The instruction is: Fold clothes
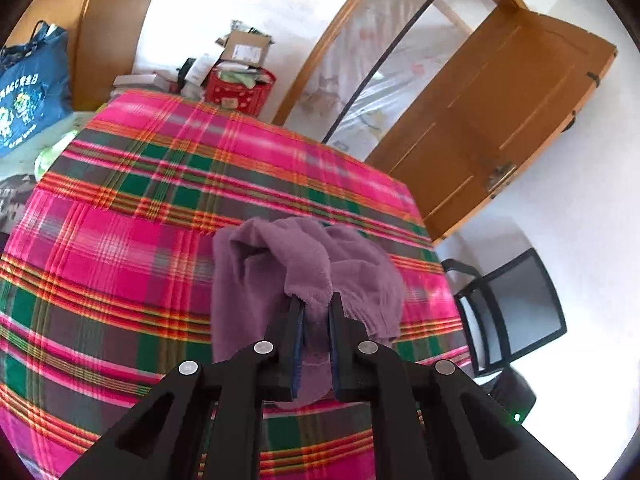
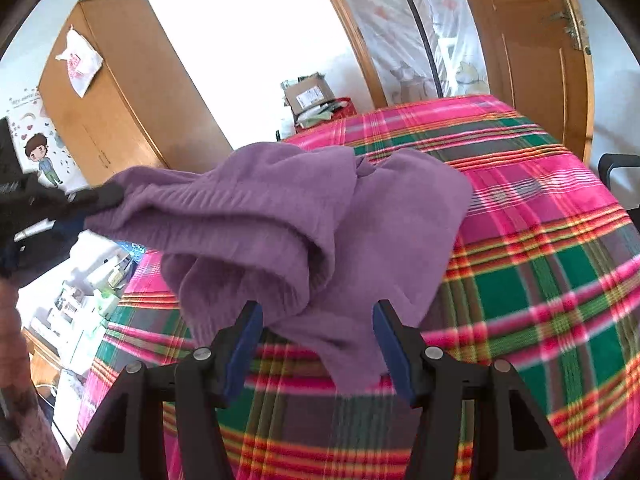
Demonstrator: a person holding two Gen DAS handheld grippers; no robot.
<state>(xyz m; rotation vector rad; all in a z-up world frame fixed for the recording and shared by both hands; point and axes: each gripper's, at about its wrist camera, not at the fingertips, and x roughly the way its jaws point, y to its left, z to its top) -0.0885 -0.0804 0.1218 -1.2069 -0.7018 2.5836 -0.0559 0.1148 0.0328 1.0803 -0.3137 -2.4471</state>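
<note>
Bright white walls; wooden wardrobe [image 2: 120, 92] far left, open wooden door [image 1: 500, 120] far right, black mesh chair [image 1: 516, 316] right.

plaid cloth [image 1: 120, 240], blue bag [image 1: 32, 92], red basket [image 1: 240, 88], wooden door [image 1: 500, 120], black chair [image 1: 516, 312]

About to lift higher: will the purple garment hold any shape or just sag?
Likely floppy: the purple garment droops in loose folds from the left tool, shut on its edge. It looks thick and fuzzy, so probably not slippery. A dangling flap hangs between the open right tool fingers and may drag on the plaid blanket.
</note>
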